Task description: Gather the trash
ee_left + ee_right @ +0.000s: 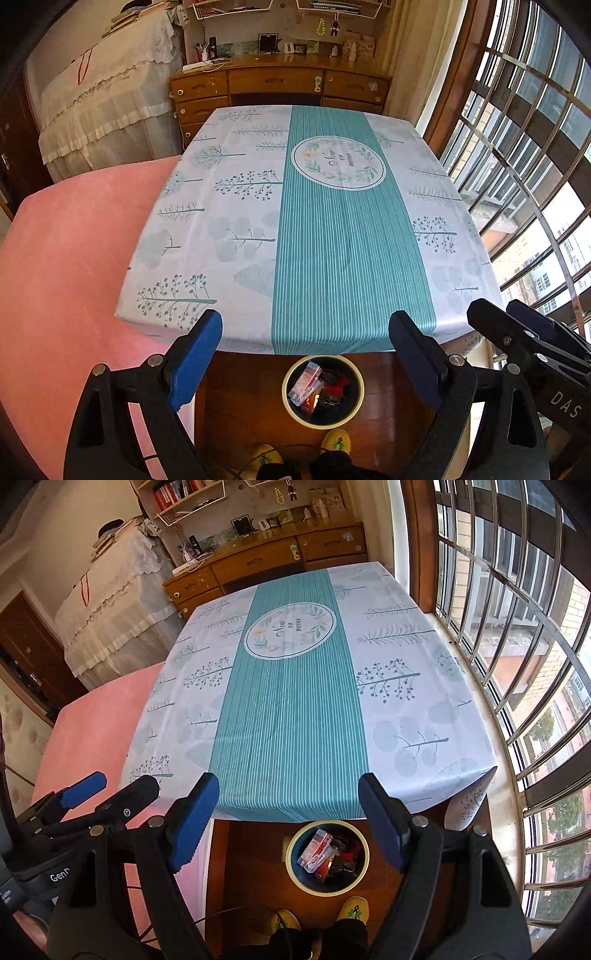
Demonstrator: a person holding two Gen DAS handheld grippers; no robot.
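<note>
Both the left tongs (306,332) and right tongs (288,794) gape apart above the trash-filled bin (323,392).

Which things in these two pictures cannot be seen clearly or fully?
- Round cream-rimmed dark trash bin on the floor: the wrappers overlap, so the lower items and the bin bottom are hidden in both views.
- Yellow slippers: cut off by the bottom edge and dark trouser legs.
- Small items on the wooden desk: too small to identify.
</note>
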